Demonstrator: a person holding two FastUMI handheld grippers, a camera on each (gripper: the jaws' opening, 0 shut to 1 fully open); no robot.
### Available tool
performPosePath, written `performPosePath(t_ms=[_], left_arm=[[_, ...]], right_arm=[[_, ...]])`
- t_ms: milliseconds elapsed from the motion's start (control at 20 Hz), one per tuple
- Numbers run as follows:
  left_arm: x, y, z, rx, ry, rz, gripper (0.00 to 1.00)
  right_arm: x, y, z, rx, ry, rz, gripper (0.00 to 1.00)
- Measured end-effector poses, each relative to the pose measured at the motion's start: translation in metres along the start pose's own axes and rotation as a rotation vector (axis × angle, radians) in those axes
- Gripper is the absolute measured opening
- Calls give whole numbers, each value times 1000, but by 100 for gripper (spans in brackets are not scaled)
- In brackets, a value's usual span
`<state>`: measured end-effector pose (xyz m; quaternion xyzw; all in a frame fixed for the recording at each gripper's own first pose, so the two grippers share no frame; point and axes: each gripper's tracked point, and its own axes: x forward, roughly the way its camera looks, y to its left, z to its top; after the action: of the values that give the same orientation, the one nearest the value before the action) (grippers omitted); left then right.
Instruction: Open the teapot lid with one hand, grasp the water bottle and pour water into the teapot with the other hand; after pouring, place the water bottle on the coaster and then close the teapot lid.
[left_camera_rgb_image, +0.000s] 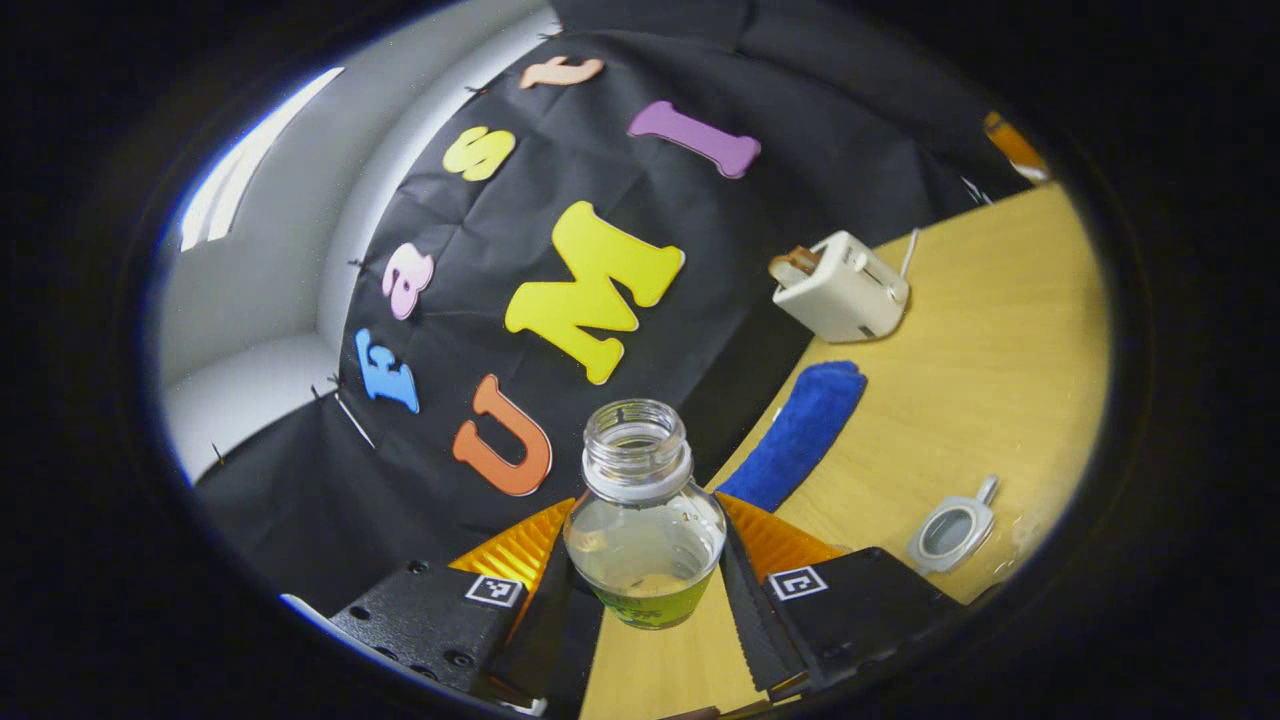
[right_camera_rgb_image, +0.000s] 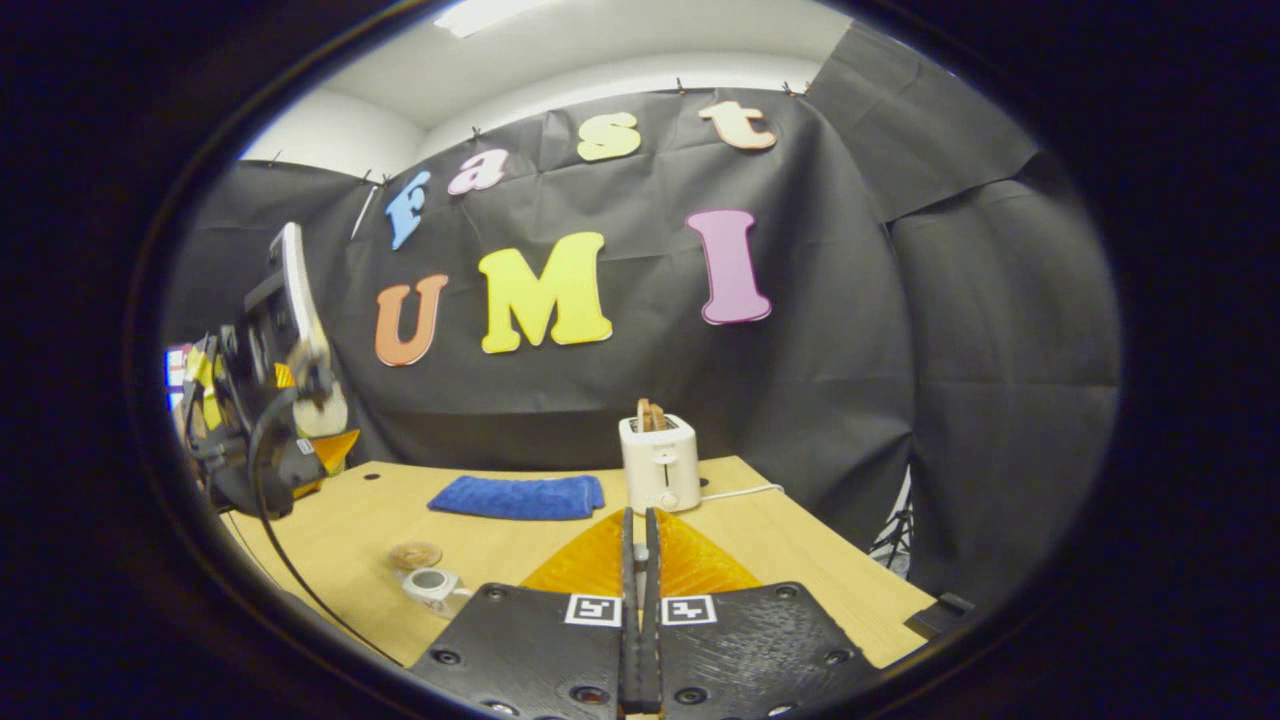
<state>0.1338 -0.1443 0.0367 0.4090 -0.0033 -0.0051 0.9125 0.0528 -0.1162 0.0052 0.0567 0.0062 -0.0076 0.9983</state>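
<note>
My left gripper (left_camera_rgb_image: 645, 545) is shut on a clear, uncapped water bottle (left_camera_rgb_image: 640, 490), holding its lower body, which has a green label. A little water sits inside it. The bottle hangs in the air, and the table looks tilted behind it. The small white teapot (left_camera_rgb_image: 950, 528) stands on the table below and to the right, showing a round grey top. In the right gripper view the teapot (right_camera_rgb_image: 430, 583) sits near the table's front left, next to a round brown coaster (right_camera_rgb_image: 415, 553). My right gripper (right_camera_rgb_image: 640, 520) is shut, with nothing visible between its fingers. The left gripper (right_camera_rgb_image: 270, 400) is raised at the far left.
A white toaster (right_camera_rgb_image: 658, 462) with toast in it stands at the back of the wooden table (right_camera_rgb_image: 800, 560), also seen as the toaster (left_camera_rgb_image: 842, 287). A folded blue cloth (right_camera_rgb_image: 515, 497) lies left of it. The table's right edge drops off near the black wall.
</note>
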Motion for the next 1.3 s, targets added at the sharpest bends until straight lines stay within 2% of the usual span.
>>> performPosePath(t_ms=[250, 350, 500, 700, 800, 1050, 1150, 1300], left_arm=[[1, 34, -13, -407, 12, 27, 74], [9, 32, -25, -520, 50, -3, 74], [20, 9, -51, -658, 129, -89, 74], [46, -28, -76, -735, 188, -182, 75], [57, -45, -91, -756, 218, -204, 75], [86, -75, -112, -808, 249, -235, 77], [95, -81, -123, -800, 283, -228, 76], [100, -83, -118, -787, 251, -231, 77]], right_arm=[[2, 26, -8, -52, 14, 33, 0], [5, 36, -15, -67, 27, 49, 0], [8, 45, -23, -94, 44, 59, 0], [12, 47, -30, -103, 57, 55, 0], [16, 46, -36, -107, 71, 48, 0], [21, 44, -44, -118, 86, 42, 0], [23, 43, -45, -118, 93, 39, 0], [26, 43, -50, -126, 103, 39, 0]])
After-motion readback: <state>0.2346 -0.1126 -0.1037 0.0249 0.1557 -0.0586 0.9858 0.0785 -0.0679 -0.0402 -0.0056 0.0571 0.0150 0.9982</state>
